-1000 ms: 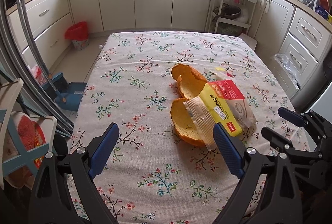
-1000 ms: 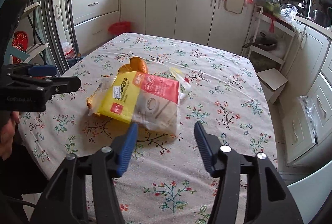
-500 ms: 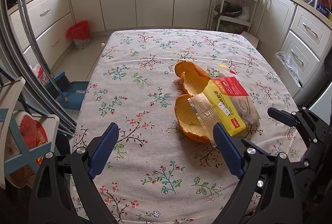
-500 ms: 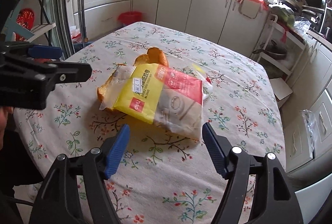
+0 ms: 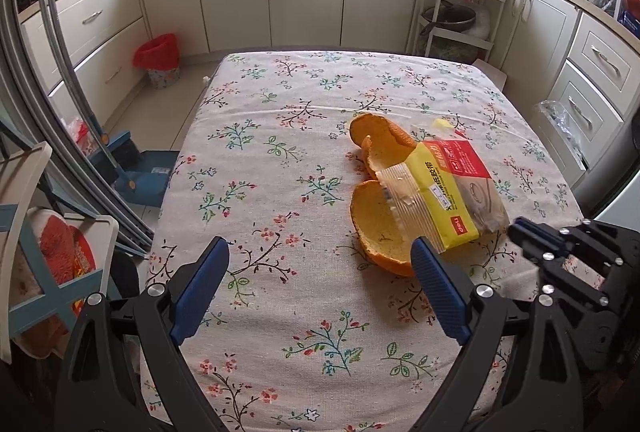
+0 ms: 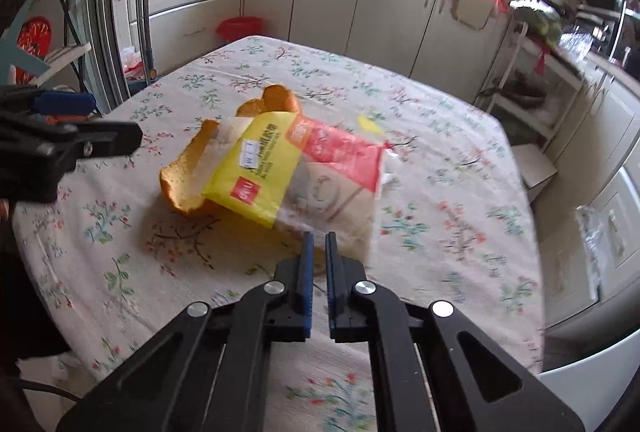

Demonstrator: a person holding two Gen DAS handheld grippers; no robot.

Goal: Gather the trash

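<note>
Since a moment ago our right gripper [image 6: 317, 238] has snapped from wide apart to nearly closed, and its tips sit at the near edge of the plastic bag [image 6: 304, 172]; whether they pinch it we cannot tell. The floral table [image 5: 280, 136] carries the bag, which lies over the orange peels [image 5: 380, 228]. Our left gripper [image 5: 320, 264] hovers wide apart and empty, near the peels.
</note>
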